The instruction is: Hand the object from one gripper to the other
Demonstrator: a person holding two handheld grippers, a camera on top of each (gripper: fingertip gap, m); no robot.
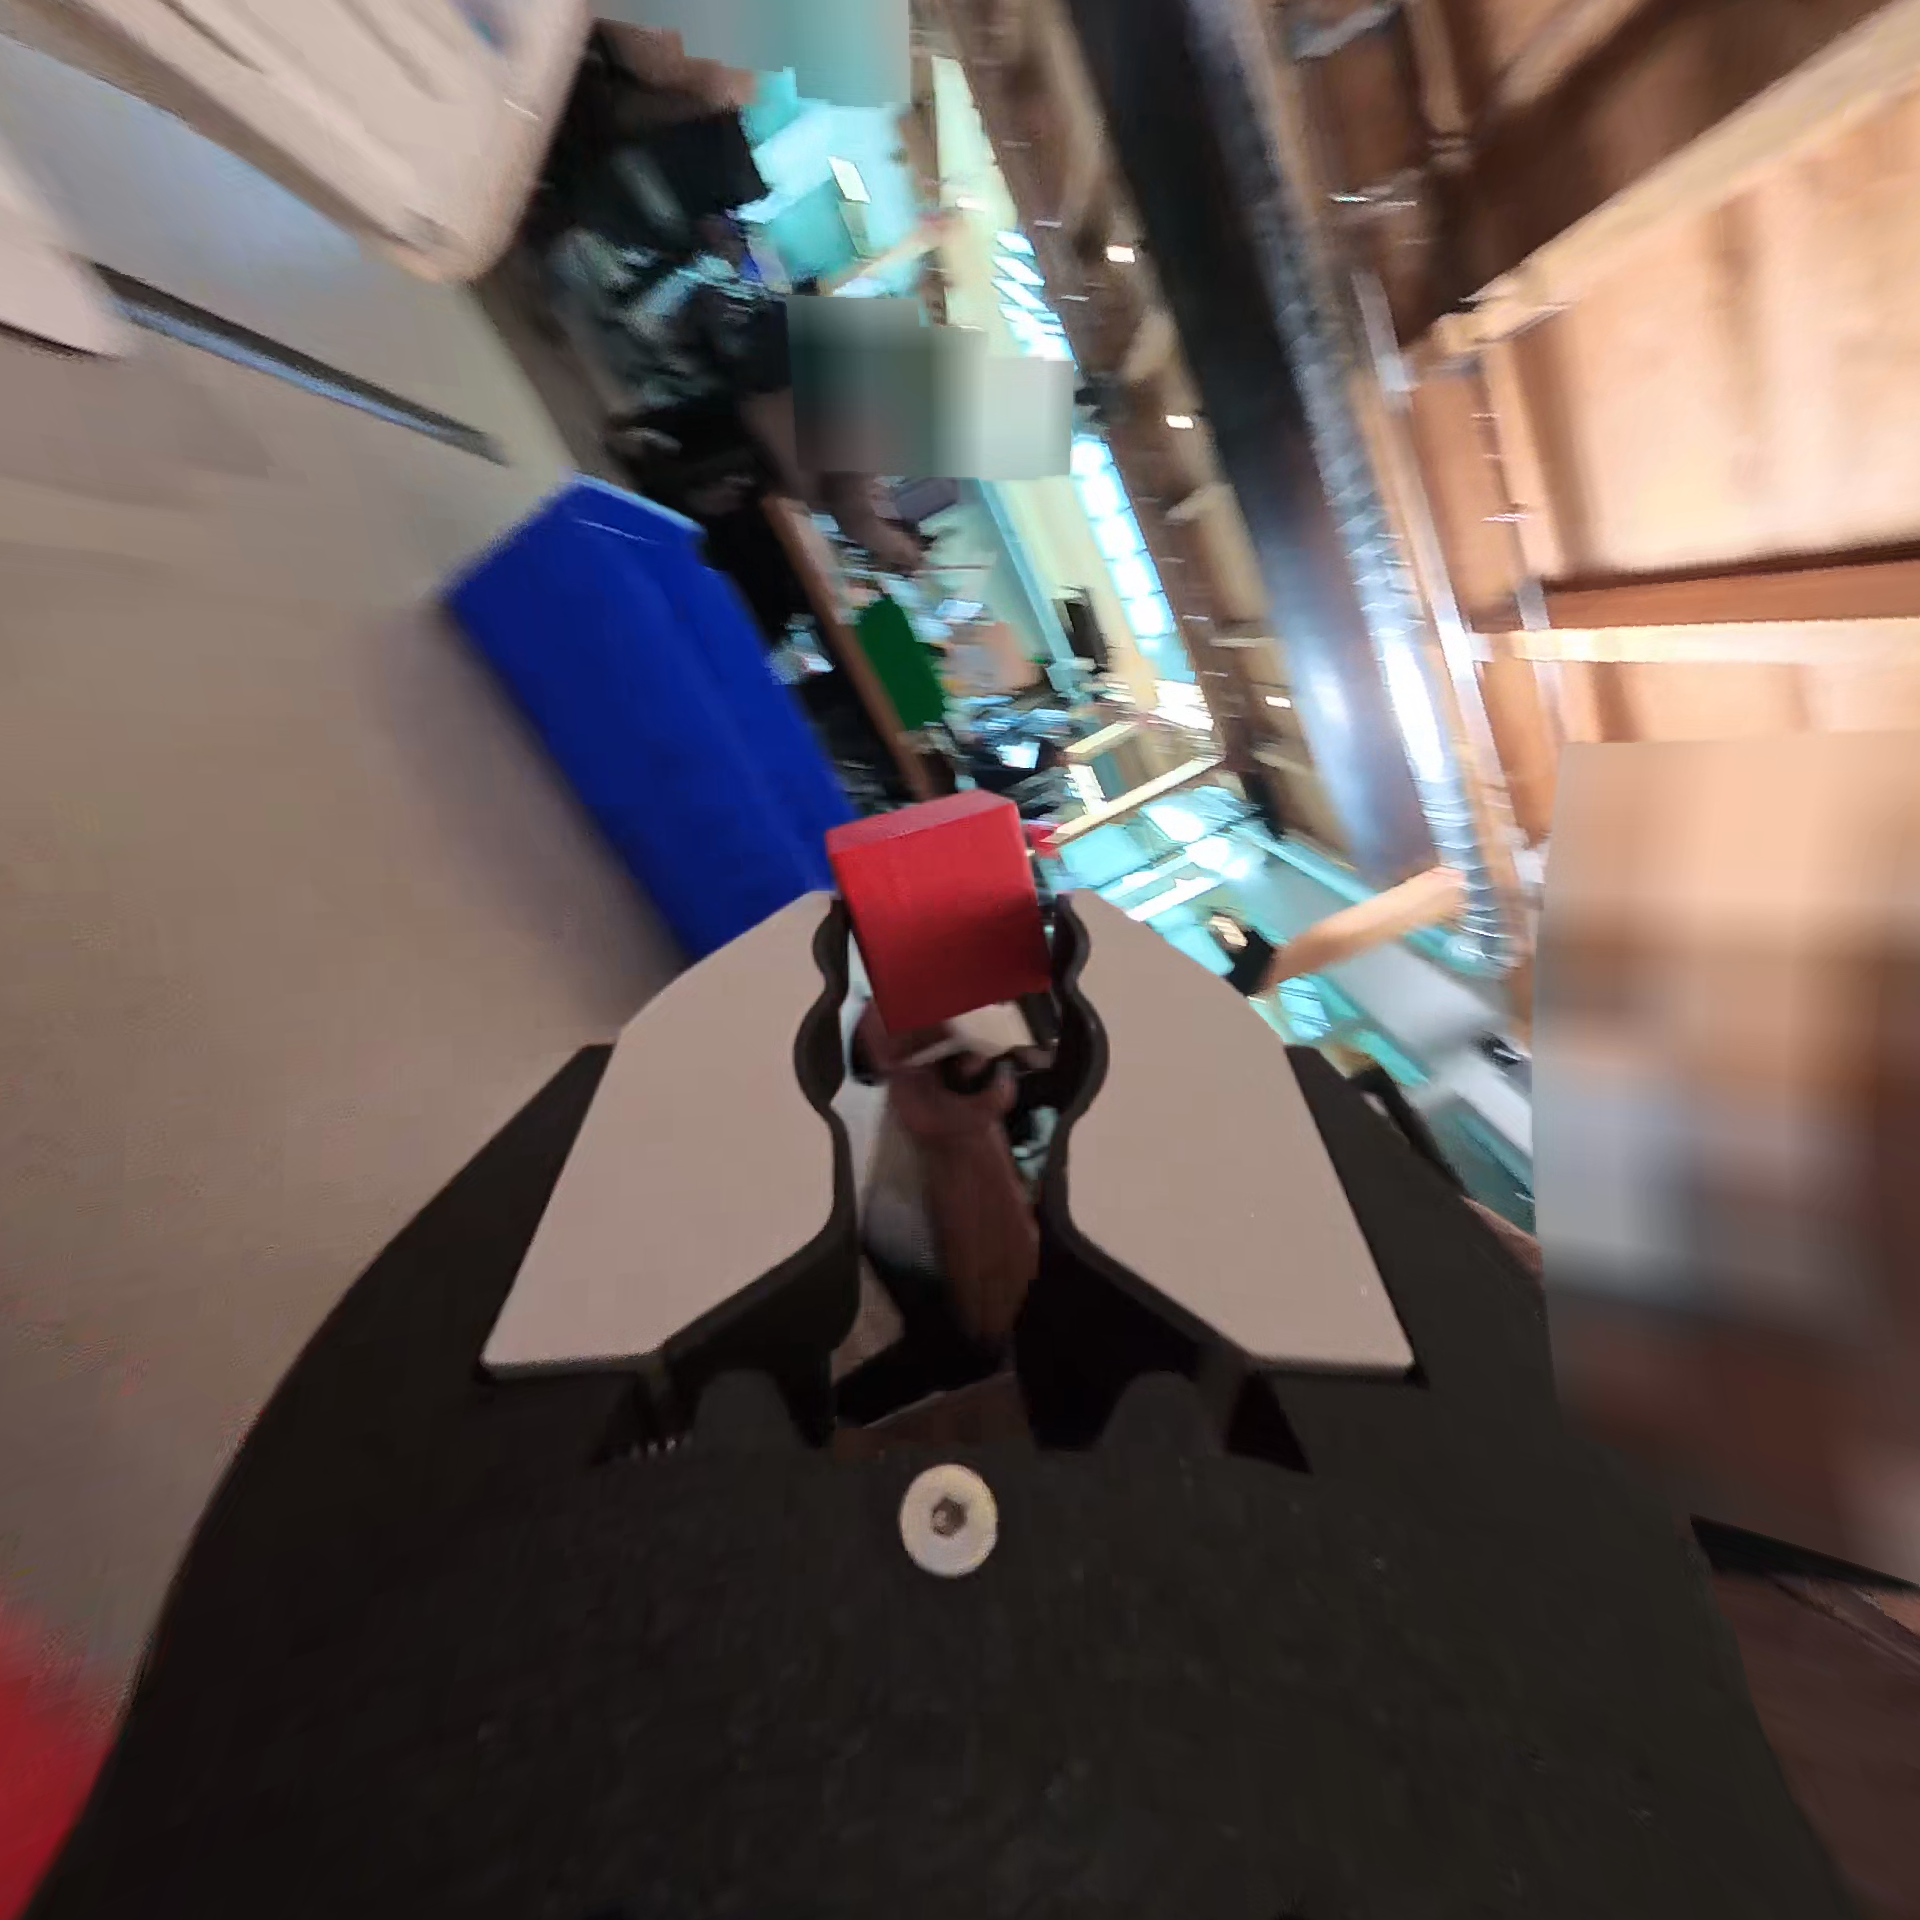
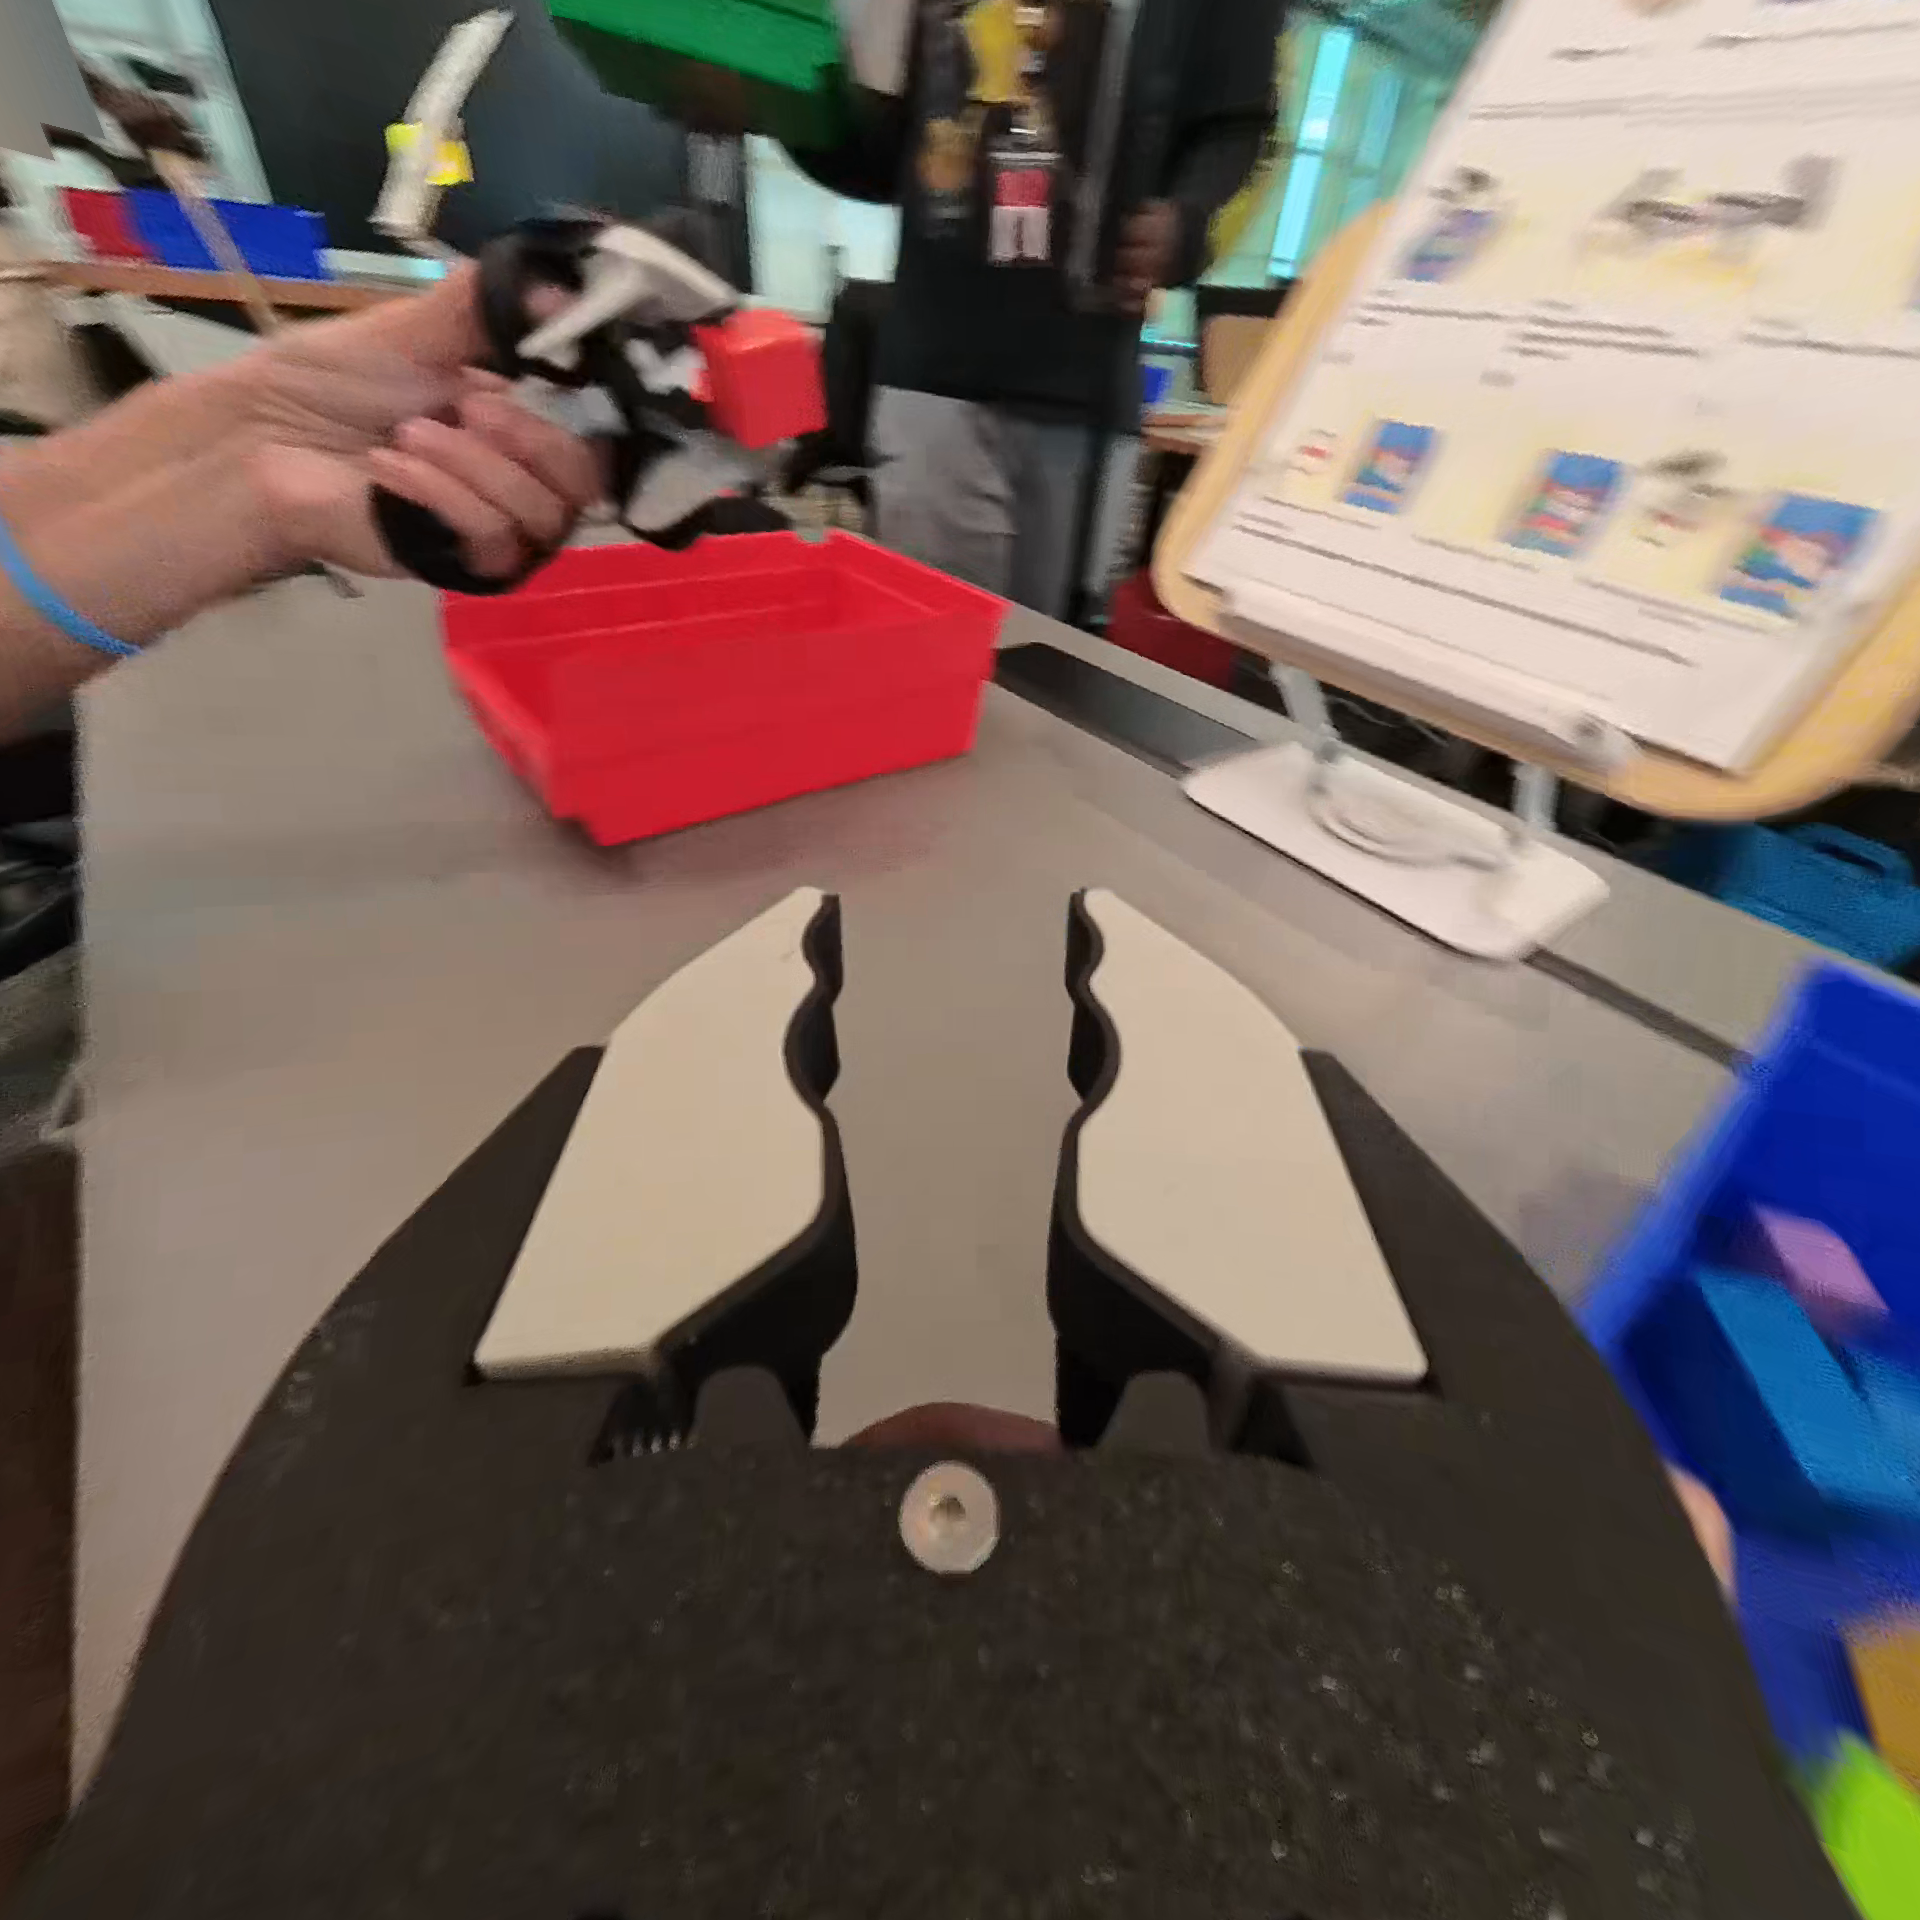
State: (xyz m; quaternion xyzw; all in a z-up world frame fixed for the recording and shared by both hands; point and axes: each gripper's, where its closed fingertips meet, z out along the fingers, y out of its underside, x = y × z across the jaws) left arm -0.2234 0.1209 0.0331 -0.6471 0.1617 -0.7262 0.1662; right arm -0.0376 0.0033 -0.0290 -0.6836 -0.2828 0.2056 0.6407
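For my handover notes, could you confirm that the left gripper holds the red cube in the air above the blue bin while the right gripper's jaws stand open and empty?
Not quite: the right wrist view shows the left gripper holding the red cube above the red bin, not the blue one. The right gripper's jaws are indeed open and empty.

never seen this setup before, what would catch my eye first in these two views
The red cube stands out: it is pinched at the fingertips of the left gripper and held in the air above the red bin on the grey table. Nearer the camera, the right gripper is open and empty over the table, with a blue bin holding a purple block at its right.
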